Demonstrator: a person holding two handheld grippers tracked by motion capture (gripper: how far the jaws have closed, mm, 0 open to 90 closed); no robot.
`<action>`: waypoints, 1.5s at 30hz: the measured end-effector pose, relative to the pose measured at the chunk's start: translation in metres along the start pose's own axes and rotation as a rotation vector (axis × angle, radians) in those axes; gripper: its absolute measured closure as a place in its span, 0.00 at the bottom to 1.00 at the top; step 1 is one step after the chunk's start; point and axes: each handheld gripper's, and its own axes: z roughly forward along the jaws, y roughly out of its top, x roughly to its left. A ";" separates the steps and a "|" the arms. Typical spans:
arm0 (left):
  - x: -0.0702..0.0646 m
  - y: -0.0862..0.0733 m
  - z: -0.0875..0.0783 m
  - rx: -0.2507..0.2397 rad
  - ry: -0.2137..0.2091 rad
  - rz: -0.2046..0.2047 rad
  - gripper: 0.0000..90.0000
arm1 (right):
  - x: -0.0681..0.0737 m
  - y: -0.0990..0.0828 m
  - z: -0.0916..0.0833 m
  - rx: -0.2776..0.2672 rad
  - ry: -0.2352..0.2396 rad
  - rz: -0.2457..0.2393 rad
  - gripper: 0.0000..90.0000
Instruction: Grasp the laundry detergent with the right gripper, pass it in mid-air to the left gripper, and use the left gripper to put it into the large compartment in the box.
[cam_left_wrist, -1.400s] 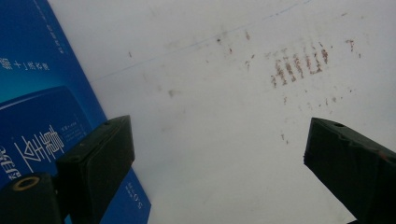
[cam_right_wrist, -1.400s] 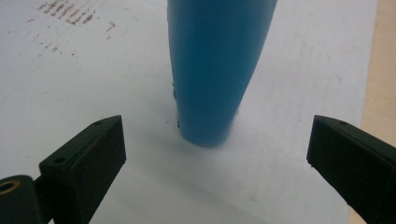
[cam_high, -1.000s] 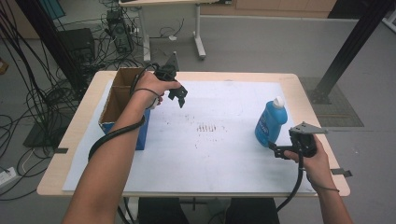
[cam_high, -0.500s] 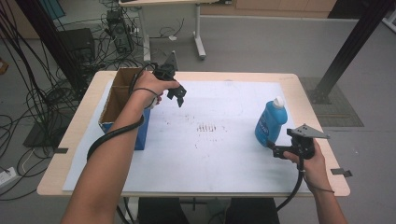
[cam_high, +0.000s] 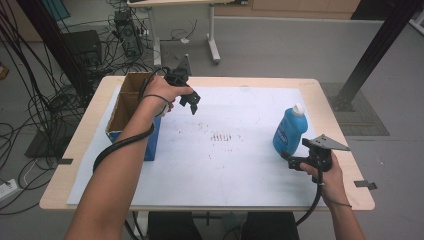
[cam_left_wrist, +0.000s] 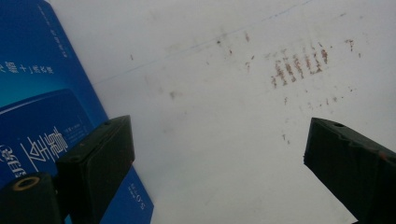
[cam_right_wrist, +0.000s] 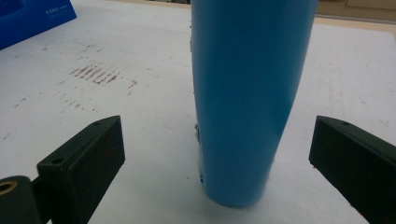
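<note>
A blue bottle (cam_high: 289, 130) with a white cap stands upright on the white sheet at the table's right. My right gripper (cam_high: 288, 160) is just in front of it, low over the sheet, open. In the right gripper view the bottle (cam_right_wrist: 247, 93) stands a little ahead of the gap, and neither jaw touches it. My left gripper (cam_high: 193, 102) hangs over the far left of the sheet beside the cardboard box (cam_high: 131, 105), open and empty. Under its wide-apart jaws the left gripper view has bare sheet and the box's blue side (cam_left_wrist: 42, 98).
The open cardboard box with blue sides sits at the table's left edge. Faint brown marks (cam_high: 225, 136) stain the middle of the white sheet (cam_high: 220, 170). Cables and equipment lie on the floor to the left, and a dark post stands beyond the right corner.
The right gripper has edged slightly toward the bottle's base. The left gripper and the bottle have kept still.
</note>
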 end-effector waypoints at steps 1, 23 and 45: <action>0.000 0.000 0.000 0.001 -0.002 -0.004 0.10 | 0.001 0.000 0.001 -0.004 0.002 0.004 0.03; -0.003 0.001 0.000 -0.005 -0.003 0.010 0.10 | 0.004 -0.008 0.015 -0.075 -0.012 0.040 0.04; -0.006 0.003 0.001 -0.002 0.001 0.015 0.10 | 0.003 -0.010 0.031 -0.121 -0.041 0.034 0.04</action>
